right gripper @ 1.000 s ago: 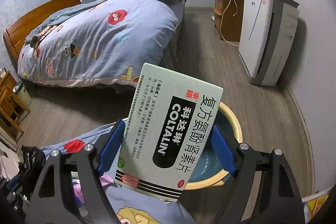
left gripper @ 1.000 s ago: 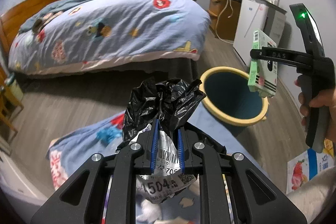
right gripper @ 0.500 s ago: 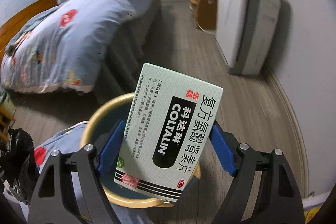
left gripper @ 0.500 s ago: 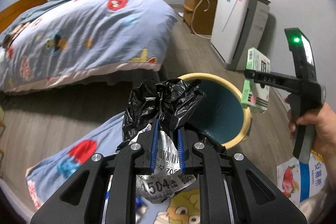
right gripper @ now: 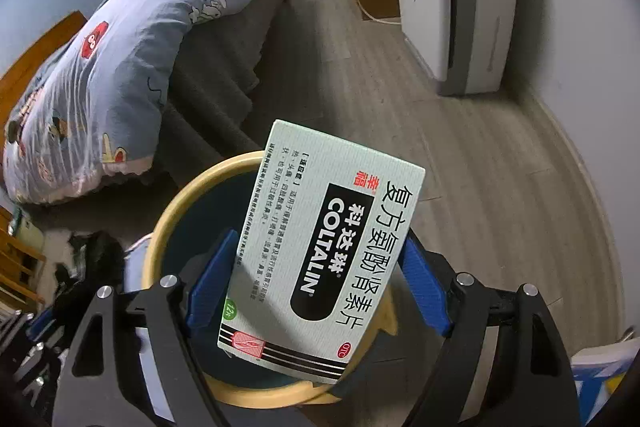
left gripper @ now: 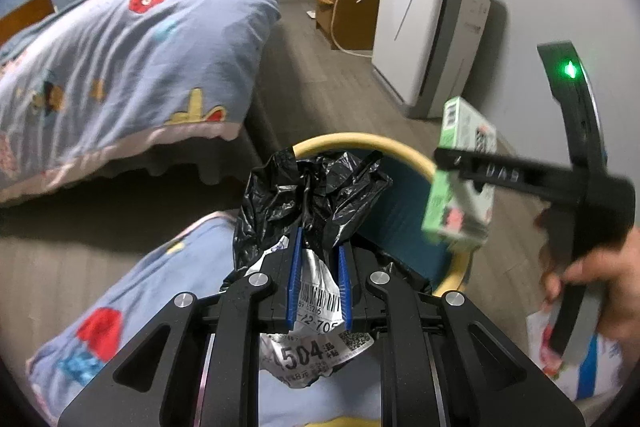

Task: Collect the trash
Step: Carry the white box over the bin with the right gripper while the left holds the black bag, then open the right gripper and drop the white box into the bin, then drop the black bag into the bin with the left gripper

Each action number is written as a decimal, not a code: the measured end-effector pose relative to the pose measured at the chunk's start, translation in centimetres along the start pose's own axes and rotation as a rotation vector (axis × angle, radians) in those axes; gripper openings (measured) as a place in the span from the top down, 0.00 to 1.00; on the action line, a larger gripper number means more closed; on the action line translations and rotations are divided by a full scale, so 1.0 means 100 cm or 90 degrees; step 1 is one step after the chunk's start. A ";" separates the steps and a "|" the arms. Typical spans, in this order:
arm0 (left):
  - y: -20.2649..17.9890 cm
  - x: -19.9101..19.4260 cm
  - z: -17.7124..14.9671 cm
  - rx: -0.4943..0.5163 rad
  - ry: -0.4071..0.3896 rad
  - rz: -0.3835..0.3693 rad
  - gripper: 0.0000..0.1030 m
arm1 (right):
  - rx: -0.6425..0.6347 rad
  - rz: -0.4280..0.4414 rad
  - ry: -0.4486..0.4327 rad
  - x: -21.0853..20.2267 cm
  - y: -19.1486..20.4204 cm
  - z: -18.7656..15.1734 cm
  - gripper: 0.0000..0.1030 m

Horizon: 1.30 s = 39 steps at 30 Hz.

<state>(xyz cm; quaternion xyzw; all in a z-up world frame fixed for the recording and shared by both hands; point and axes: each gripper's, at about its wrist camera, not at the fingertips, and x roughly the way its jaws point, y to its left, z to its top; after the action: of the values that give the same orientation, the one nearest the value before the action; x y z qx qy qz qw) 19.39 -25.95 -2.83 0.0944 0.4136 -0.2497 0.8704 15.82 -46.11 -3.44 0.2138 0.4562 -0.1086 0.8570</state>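
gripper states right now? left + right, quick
Left gripper: closed on a crumpled black plastic bag with a white printed label.
Right gripper: closed on a pale green cardboard medicine box, held wide, over the yellow-rimmed bin.

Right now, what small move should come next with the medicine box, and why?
Probably open the right hand-held gripper to drop the medicine box: in the right wrist view the box hangs over the open mouth of the bin, clamped between the blue pads.
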 end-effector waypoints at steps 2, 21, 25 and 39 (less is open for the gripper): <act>0.000 0.005 0.004 -0.013 -0.004 -0.011 0.83 | 0.010 0.007 -0.002 0.002 0.001 0.000 0.23; 0.014 0.038 0.010 -0.076 -0.003 -0.034 0.71 | 0.117 0.080 -0.010 0.014 -0.007 0.006 0.22; 0.015 0.038 0.009 -0.075 -0.004 -0.029 0.58 | 0.114 0.087 -0.013 0.015 -0.005 0.007 0.13; 0.028 0.023 0.005 -0.088 -0.035 0.024 0.11 | 0.107 0.073 -0.017 0.012 -0.001 0.007 0.06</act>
<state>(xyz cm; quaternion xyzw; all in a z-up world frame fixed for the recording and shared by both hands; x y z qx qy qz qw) 22.40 -24.55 -4.42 0.0352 0.4042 -0.2064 0.8904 16.95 -46.50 -4.17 0.3093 0.4208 -0.1005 0.8469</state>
